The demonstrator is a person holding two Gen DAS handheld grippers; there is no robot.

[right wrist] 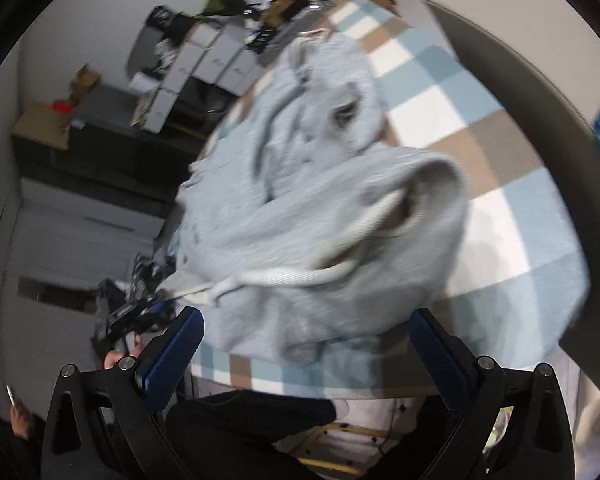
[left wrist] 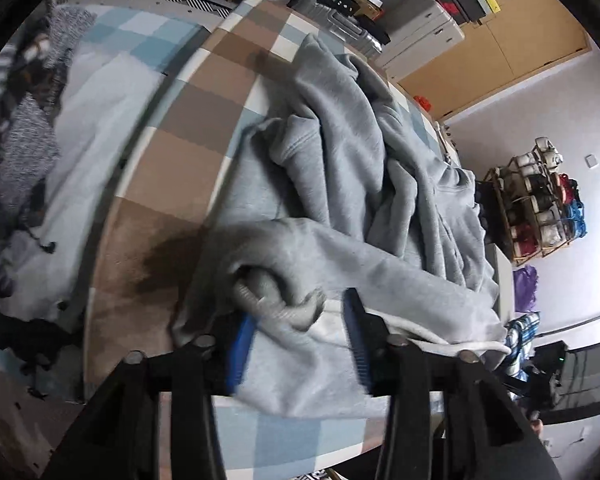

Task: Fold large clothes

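Observation:
A large light-grey hoodie (left wrist: 340,160) lies crumpled on a bedspread (left wrist: 188,120) checked in brown, blue and white. In the left wrist view one sleeve runs across the front, its ribbed cuff (left wrist: 272,304) curled up. My left gripper (left wrist: 300,308) stands over that cuff, jaws partly apart, with cloth lying between the blue pads and not pinched. In the right wrist view the hoodie (right wrist: 300,200) shows its hood and white drawstring (right wrist: 300,276) near the bedspread's (right wrist: 480,120) front edge. My right gripper (right wrist: 305,312) is wide open just short of the cloth, holding nothing.
Other clothes (left wrist: 20,140) are heaped on the bed's far left. White drawers (left wrist: 420,32), a wooden door (left wrist: 500,48) and a shoe rack (left wrist: 540,200) stand beyond the bed. Boxes (right wrist: 204,60) and a dark cabinet (right wrist: 100,140) line the wall. A person's dark trousers (right wrist: 240,420) are below the bed edge.

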